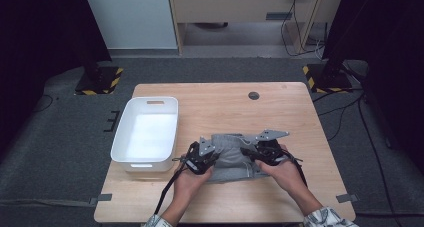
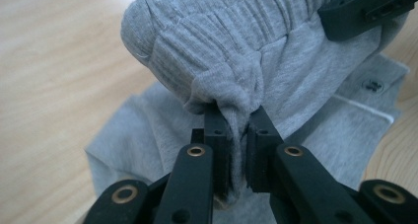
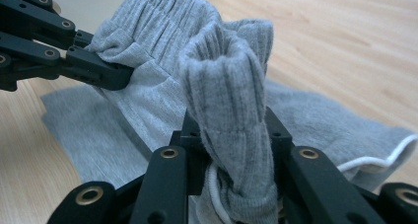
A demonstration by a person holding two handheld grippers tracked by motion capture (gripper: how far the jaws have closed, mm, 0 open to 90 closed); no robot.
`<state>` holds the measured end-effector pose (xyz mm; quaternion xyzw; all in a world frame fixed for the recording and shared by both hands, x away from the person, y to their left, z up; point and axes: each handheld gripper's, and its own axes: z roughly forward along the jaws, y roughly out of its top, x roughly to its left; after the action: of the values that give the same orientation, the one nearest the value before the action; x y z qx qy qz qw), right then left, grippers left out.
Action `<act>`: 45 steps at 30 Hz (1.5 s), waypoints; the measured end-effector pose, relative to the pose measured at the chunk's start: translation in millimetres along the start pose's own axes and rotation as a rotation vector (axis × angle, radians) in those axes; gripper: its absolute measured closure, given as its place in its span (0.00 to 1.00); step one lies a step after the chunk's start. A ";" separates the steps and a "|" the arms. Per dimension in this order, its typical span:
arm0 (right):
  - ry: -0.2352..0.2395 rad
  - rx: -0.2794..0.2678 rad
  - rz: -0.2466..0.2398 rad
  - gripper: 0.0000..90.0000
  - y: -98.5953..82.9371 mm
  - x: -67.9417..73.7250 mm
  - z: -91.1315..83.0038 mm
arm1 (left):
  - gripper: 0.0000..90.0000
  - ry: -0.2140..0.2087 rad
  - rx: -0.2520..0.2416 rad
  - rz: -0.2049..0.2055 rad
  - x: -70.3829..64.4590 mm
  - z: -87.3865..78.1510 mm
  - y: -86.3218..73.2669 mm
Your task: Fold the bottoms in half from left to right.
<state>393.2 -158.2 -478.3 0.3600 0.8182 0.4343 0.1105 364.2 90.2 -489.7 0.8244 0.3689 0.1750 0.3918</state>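
A pair of grey shorts [image 1: 229, 157] lies on the near half of the wooden table [image 1: 280, 112], just right of a white bin [image 1: 145, 132] that stands empty. Both grippers have hold of the ribbed waistband: the left gripper [image 2: 235, 123] has its jaws pinched on a bunched fold of the band, and the right gripper [image 3: 227, 135] is clamped around a thick roll of the same band, with a white drawstring [image 3: 214, 192] showing just below it. The waistband is raised off the table between them while the legs of the shorts rest flat below. Judging from this, the work is at an early-to-middle stage: the garment is grasped and partly lifted, probably for a fold, but no neat fold is finished. What appears left is to complete the folding and, likely, to put the shorts in the bin.
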 end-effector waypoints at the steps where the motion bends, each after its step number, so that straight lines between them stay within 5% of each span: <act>1: 0.004 0.005 0.003 0.79 -2.3 -0.2 1.8 | 0.92 -0.002 0.008 -0.002 -0.5 1.6 -2.9; 10: 0.015 0.040 -0.002 0.78 -15.1 4.2 13.5 | 0.91 -0.005 0.043 -0.002 -1.6 8.5 -20.4; 22: 0.002 0.048 0.004 0.78 -25.1 0.1 21.7 | 0.91 -0.001 0.040 -0.013 1.9 18.9 -21.3; 45: -0.109 0.081 0.024 0.75 -4.5 -51.5 33.8 | 0.90 0.045 0.068 -0.021 14.9 74.3 27.3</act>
<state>444.5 -173.8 -508.9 0.3972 0.8236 0.3818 0.1349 429.9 51.4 -515.4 0.8293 0.3919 0.1767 0.3570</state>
